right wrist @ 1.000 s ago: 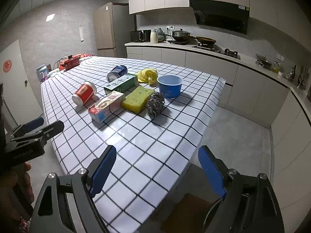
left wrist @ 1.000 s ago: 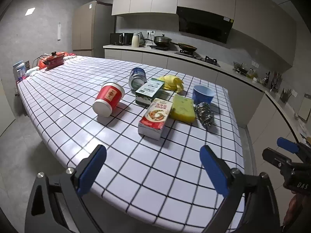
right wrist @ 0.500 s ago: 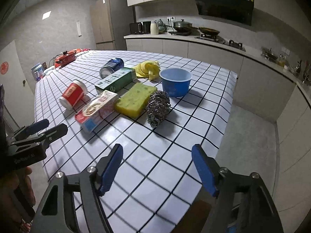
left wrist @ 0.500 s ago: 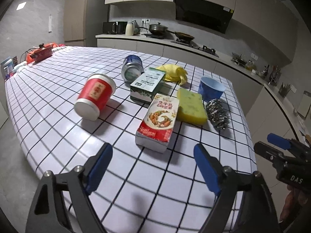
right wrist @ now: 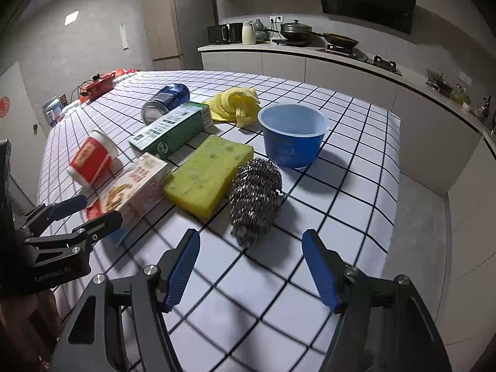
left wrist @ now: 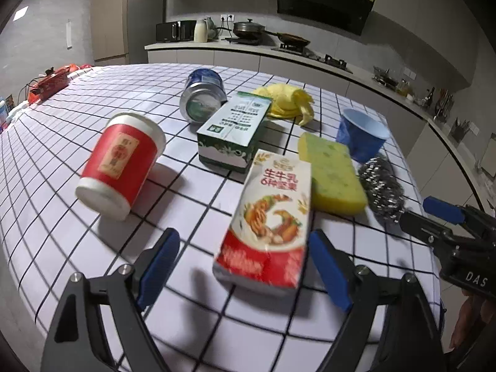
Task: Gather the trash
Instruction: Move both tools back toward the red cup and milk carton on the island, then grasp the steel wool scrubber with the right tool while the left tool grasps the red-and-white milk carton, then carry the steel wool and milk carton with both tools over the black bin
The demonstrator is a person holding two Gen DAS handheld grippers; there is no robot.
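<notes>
On the checked tablecloth lie a red-and-white milk carton (left wrist: 266,220), a green carton (left wrist: 235,130), a tipped red paper cup (left wrist: 121,161) and a blue can on its side (left wrist: 203,94). My left gripper (left wrist: 245,266) is open, its blue fingers straddling the near end of the red-and-white carton (right wrist: 133,189). My right gripper (right wrist: 251,266) is open and empty, just in front of a steel scourer (right wrist: 255,197). The red cup (right wrist: 91,161), green carton (right wrist: 173,133) and can (right wrist: 166,102) also show in the right wrist view.
A yellow sponge (right wrist: 207,175), blue bowl (right wrist: 293,133) and yellow cloth (right wrist: 237,104) lie among the items. A red appliance (left wrist: 49,82) sits at the table's far left end. Kitchen counter (right wrist: 310,52) runs behind. The table's right edge (right wrist: 393,186) drops to the floor.
Both grippers have moved forward over the table. The left now reaches the red-and-white carton; the right has come close to the scourer. Both stay open.
</notes>
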